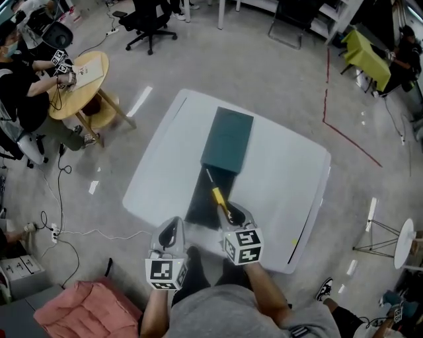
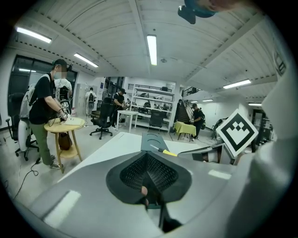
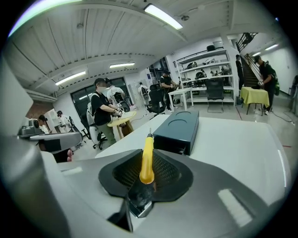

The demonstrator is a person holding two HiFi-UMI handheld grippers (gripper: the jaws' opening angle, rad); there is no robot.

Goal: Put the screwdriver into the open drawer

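Observation:
A yellow-handled screwdriver sticks forward out of my right gripper, which is shut on its handle. In the right gripper view the screwdriver points from the right gripper toward the dark teal cabinet. That cabinet stands mid-table, and its open drawer reaches back toward me, just left of the tool. My left gripper hangs at the drawer's near end, shut and empty. The left gripper view shows the left gripper, with the screwdriver and cabinet beyond it.
The white table ends close in front of me. At the far left a person stands at a round wooden table. An office chair stands behind, a pink cushion lies at my lower left, and a small white stand is at the right.

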